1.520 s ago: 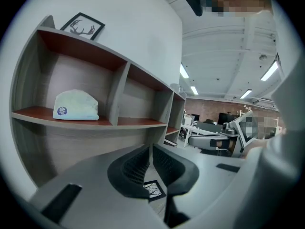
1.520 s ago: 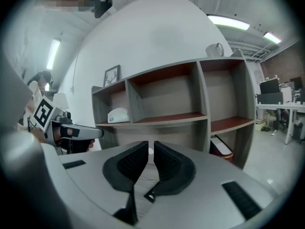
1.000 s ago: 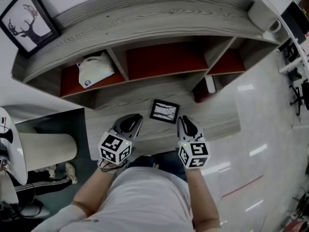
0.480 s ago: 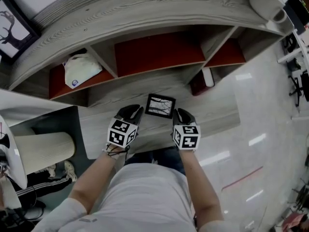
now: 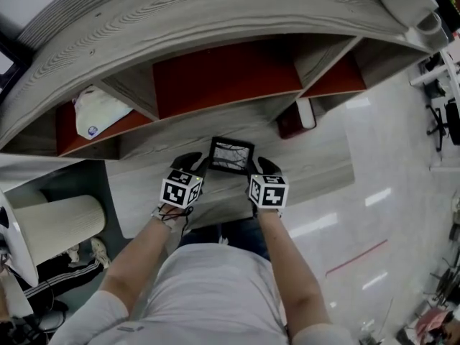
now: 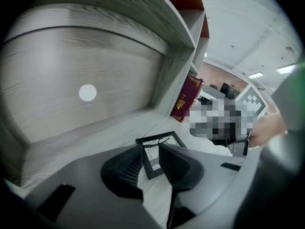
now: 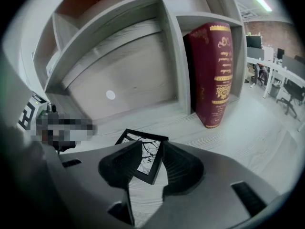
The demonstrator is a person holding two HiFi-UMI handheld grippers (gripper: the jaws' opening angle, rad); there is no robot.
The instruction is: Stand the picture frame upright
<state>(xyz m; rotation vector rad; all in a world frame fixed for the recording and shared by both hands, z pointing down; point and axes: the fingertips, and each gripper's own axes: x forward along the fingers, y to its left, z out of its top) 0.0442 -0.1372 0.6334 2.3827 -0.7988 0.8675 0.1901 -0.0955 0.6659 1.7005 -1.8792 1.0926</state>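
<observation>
A small black picture frame [image 5: 231, 155] with a bare-branch print lies flat on the low grey wood shelf board [image 5: 316, 165]. My left gripper [image 5: 197, 165] is at its left side and my right gripper [image 5: 256, 165] at its right side. In the left gripper view the jaws of the left gripper [image 6: 151, 159] stand slightly apart, with a corner of the frame [image 6: 158, 142] between them. The right gripper's [image 7: 155, 159] jaws are opening, and the near corner of the frame [image 7: 138, 138] lies between them, not pressed.
A dark red book [image 7: 217, 70] stands upright in the compartment to the right of the frame. A white bag [image 5: 97, 110] lies in the left compartment. The curved shelf top [image 5: 215, 13] overhangs the board. A pale round cylinder [image 5: 54, 225] stands at the left.
Both grippers have moved forward from the board's front edge and now flank the frame. The right jaws have gone from shut to partly open.
</observation>
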